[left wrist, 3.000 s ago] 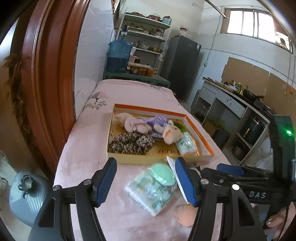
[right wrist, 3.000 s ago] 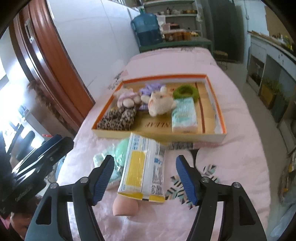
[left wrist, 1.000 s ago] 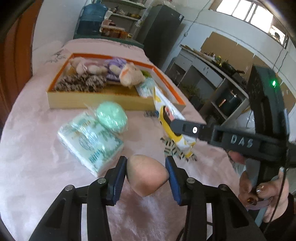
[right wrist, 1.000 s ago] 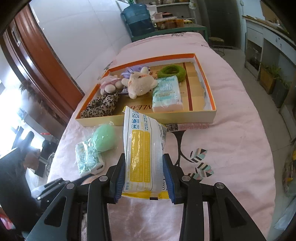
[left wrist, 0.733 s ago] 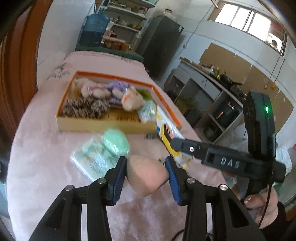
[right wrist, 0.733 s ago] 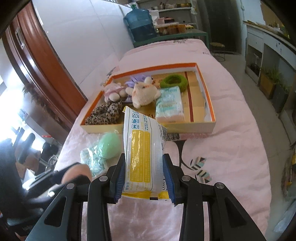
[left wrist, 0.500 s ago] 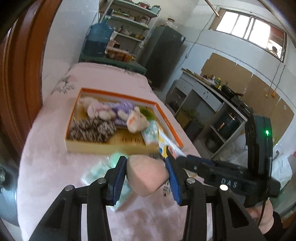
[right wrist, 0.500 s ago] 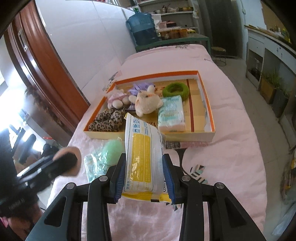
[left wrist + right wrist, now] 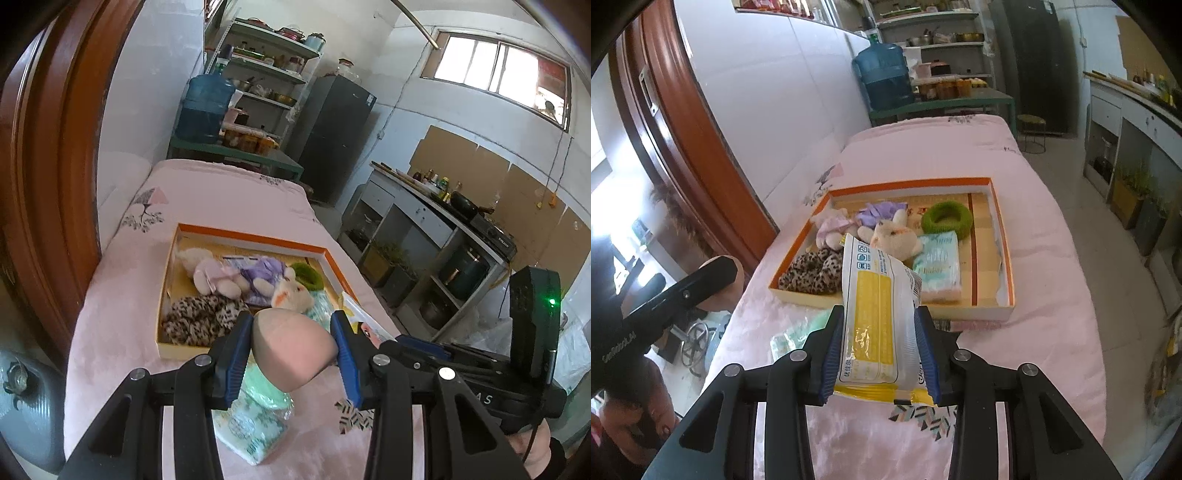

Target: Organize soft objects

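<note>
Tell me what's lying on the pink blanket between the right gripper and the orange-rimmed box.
In the right wrist view, only a green tissue pack, left of the right gripper; otherwise bare pink blanket up to the box.

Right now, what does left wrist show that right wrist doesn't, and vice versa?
Left wrist only: the pink sponge squeezed full-on in the left tongs, a window, a hand under the right tool.
Right wrist only: the yellow pack clamped in the right tongs, a stool, the box's bare right strip.
Both: the box of plush toys, the green ring, the water jug, the pink cover.
</note>
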